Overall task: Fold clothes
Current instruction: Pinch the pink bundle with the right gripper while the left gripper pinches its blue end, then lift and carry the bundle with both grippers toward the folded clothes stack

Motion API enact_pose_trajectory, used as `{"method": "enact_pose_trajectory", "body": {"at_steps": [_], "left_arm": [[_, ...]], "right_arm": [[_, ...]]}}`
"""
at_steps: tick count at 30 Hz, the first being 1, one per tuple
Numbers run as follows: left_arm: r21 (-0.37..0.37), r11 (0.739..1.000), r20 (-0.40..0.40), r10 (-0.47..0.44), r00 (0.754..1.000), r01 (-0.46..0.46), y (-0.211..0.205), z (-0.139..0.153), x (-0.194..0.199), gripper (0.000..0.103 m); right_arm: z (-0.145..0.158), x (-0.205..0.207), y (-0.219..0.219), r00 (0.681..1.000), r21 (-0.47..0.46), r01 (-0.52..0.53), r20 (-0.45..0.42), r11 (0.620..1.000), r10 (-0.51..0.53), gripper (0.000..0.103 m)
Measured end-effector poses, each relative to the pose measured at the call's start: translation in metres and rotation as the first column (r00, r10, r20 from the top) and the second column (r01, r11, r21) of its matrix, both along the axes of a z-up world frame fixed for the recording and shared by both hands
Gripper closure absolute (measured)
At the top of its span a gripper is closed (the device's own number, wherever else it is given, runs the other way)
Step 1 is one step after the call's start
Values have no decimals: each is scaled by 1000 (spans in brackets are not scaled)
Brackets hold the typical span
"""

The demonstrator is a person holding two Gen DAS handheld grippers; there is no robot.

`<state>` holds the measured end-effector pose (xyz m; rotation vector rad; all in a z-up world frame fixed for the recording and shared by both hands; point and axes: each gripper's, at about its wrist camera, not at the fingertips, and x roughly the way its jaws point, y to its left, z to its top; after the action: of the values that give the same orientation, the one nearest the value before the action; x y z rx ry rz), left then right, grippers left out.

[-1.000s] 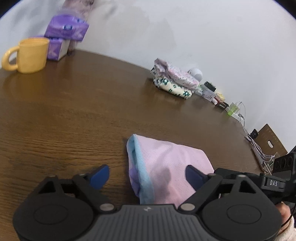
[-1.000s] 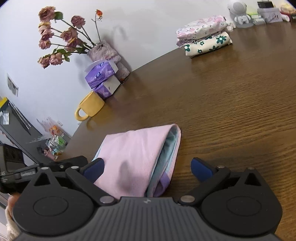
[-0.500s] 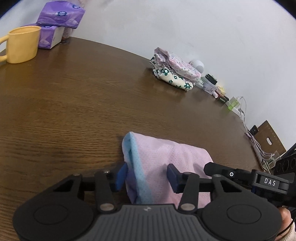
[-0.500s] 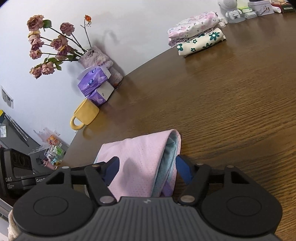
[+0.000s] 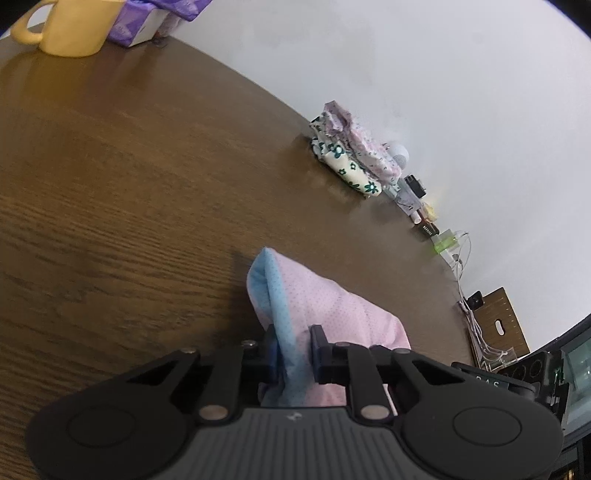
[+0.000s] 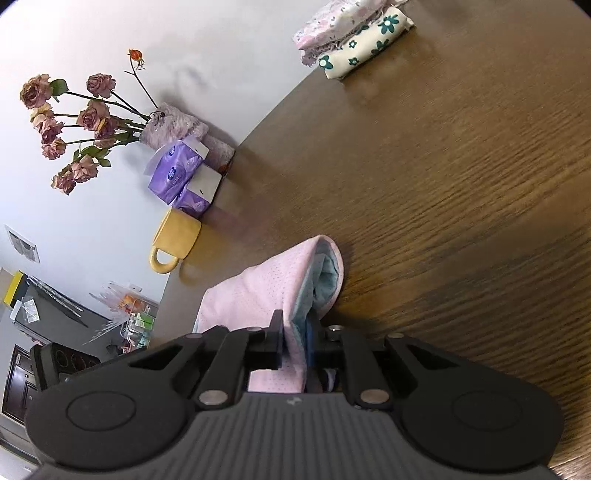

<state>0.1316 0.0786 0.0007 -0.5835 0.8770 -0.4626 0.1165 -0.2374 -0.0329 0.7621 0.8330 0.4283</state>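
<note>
Grasp step. Left gripper (image 5: pixel 293 349) and right gripper (image 6: pixel 295 338) each have jaws closing on an end of the pink garment (image 5: pixel 325 306), cloth pinched between the pads; it lies on the tabletop (image 5: pixel 129 177) at the near edge. Next, likely: lift both ends together, evenly. Folded stack (image 6: pixel 354 40), yellow mug (image 6: pixel 177 240), tissue packs (image 6: pixel 181 177) well apart; nothing obstructs.

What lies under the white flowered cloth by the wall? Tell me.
The white flowered cloth is the bottom of the stack, directly on the wooden table; a pink floral cloth lies on top. Nothing else visible underneath.
</note>
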Motion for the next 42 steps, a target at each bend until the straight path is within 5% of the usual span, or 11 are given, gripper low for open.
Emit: {"method": "enact_pose_trajectory", "body": {"at_steps": [28, 42], "left_arm": [[10, 1000, 196, -22, 980, 20, -28, 60, -18, 89], [27, 1000, 423, -14, 906, 3, -61, 153, -39, 89]], "right_arm": [[65, -15, -18, 982, -88, -14, 185, 996, 30, 94], [158, -35, -40, 918, -125, 37, 396, 991, 16, 94]]}}
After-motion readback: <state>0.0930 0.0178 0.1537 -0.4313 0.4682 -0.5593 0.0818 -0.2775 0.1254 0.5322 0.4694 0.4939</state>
